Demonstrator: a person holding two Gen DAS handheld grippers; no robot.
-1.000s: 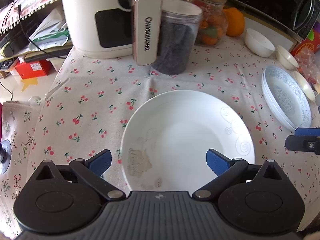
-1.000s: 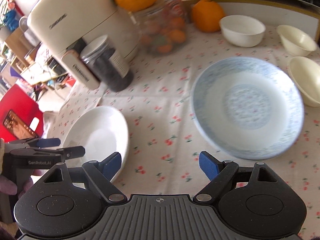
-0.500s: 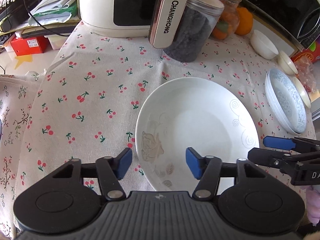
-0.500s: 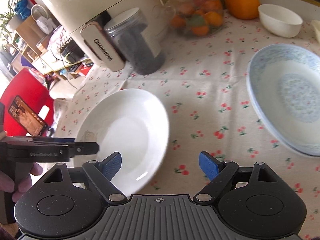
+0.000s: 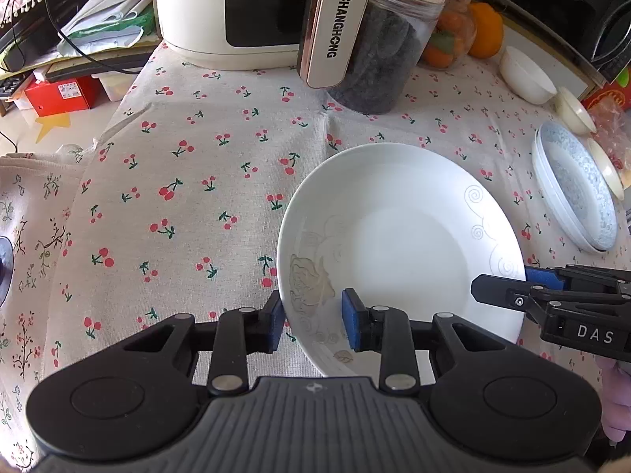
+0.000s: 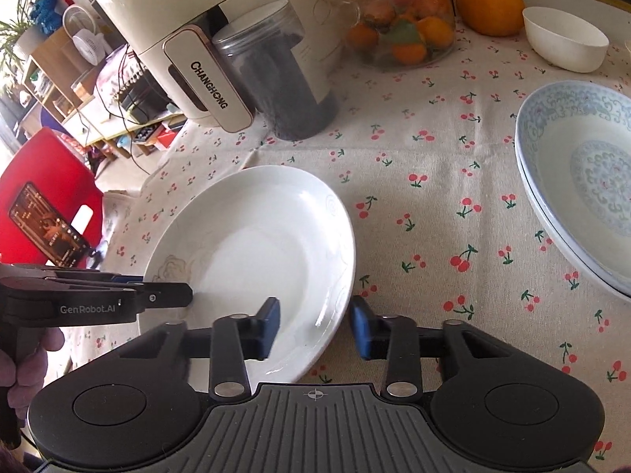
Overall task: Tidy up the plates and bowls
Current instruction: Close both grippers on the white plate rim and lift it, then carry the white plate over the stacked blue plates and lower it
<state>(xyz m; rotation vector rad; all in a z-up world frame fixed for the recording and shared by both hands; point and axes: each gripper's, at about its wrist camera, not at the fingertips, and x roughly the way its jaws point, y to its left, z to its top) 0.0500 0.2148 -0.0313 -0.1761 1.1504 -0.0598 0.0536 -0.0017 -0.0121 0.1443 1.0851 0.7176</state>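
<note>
A white deep plate (image 5: 414, 244) (image 6: 252, 244) lies on the cherry-print tablecloth. My left gripper (image 5: 313, 323) straddles its near-left rim, one pad outside and one inside, and its jaws are closing on the rim. In the right wrist view the left gripper (image 6: 165, 291) looks clamped over that edge. My right gripper (image 6: 315, 325) straddles the opposite rim with its jaws closing too, the outer pad against the edge; the left wrist view shows the right gripper (image 5: 504, 287) at the plate's right side. A stack of blue-patterned plates (image 5: 575, 193) (image 6: 583, 181) sits to the right.
A white bowl (image 6: 564, 39) and two cream bowls (image 5: 575, 110) stand at the far right. Behind the plate are a cream air fryer (image 5: 221, 8), a jar of dark contents (image 5: 378, 51), a fruit jar (image 6: 402, 27) and an orange (image 6: 489, 0). The table's edge falls away left.
Both grippers' jaws have narrowed from wide open onto the white plate's rim. The right gripper swung left from the blue-patterned plates to the white plate. The left gripper shifted slightly left along the rim.
</note>
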